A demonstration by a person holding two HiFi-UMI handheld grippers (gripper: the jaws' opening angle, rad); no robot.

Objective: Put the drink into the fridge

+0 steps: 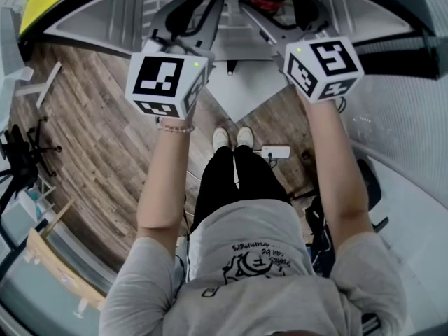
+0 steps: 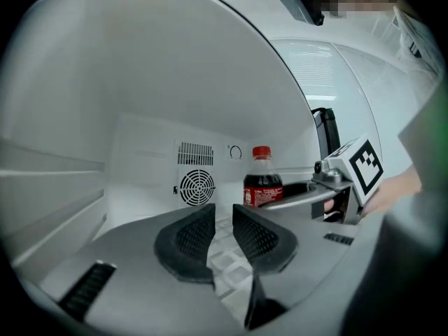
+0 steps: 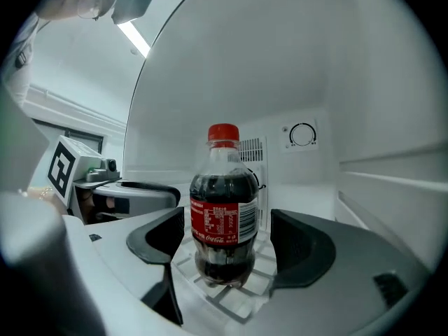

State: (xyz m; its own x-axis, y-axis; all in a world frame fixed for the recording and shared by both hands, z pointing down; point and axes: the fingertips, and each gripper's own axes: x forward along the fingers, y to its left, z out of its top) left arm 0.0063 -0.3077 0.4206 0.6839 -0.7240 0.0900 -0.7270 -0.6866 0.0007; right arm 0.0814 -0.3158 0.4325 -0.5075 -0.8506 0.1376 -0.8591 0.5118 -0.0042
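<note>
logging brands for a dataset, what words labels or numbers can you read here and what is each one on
"Coca-Cola": white script on the red label of the clear plastic cola bottle with a red cap.
Small print and barcode digits on that label: too small to read.
Black print on the person's grey T-shirt: upside down, too blurred to read.
Round dial inside the white fridge: no legible marks.

Fridge shelf [image 3: 241,303]: white, with a square grid pattern. A cola bottle [image 3: 224,208] stands directly on it, upright, with red cap and red label. The back wall [image 3: 294,168] with its fan vent [image 2: 196,186] is on the far side.
</note>
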